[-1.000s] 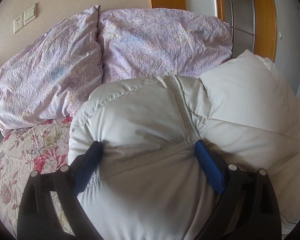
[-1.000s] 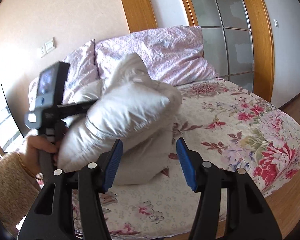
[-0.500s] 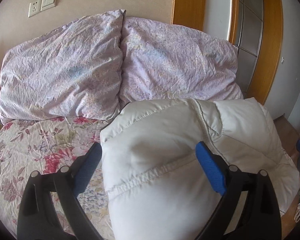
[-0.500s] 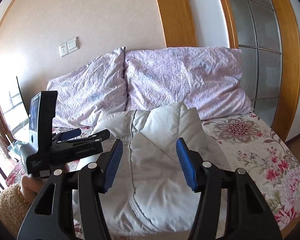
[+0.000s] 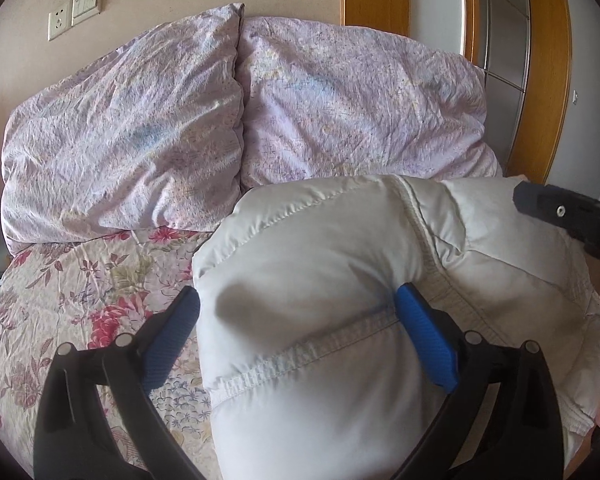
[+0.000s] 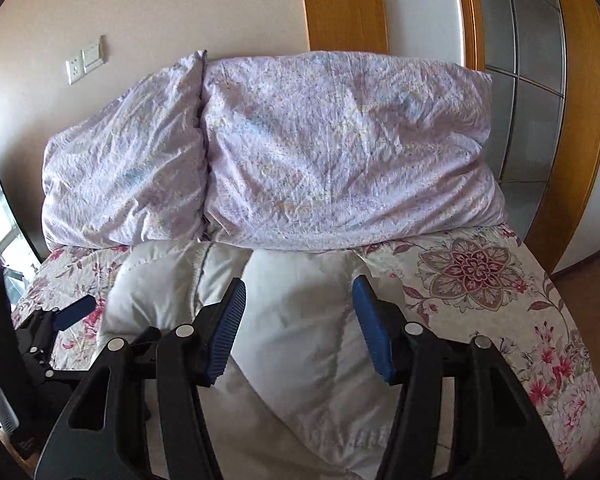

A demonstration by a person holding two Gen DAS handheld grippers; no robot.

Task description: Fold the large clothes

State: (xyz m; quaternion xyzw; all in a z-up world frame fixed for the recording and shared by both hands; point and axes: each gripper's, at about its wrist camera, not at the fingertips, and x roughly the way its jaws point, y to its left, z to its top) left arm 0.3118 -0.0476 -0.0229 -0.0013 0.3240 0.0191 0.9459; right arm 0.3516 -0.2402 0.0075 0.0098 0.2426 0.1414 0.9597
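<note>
A white puffy coat [image 5: 324, 320] is seen lying on the bed [image 6: 500, 292], in front of two pillows [image 6: 340, 152] that are propped at 12 o'clock against the wall. In the left view, a fat bulge of the coat is seen between the wide-spread fingers of the left gripper [image 5: 296, 332]; the finger at 3 o'clock is touching the cloth, but the bulge is not squeezed, so it is not judged to be held. The right gripper [image 6: 298, 328] is spread apart too, and nothing is clamped in it; the coat is seen under it. The coat is judged to be light, soft and springy, and its smooth shell may be slippery, so a fold may pop back up. A stitched seam or hem [image 5: 300, 356] is thought to be the best place to be grabbed, since less puff is there. The pillows are close behind the coat at 12 o'clock and could be bumped. A wall socket [image 6: 86, 60] is seen at 10 o'clock, and a wooden door frame [image 6: 576, 120] at 3 o'clock.
</note>
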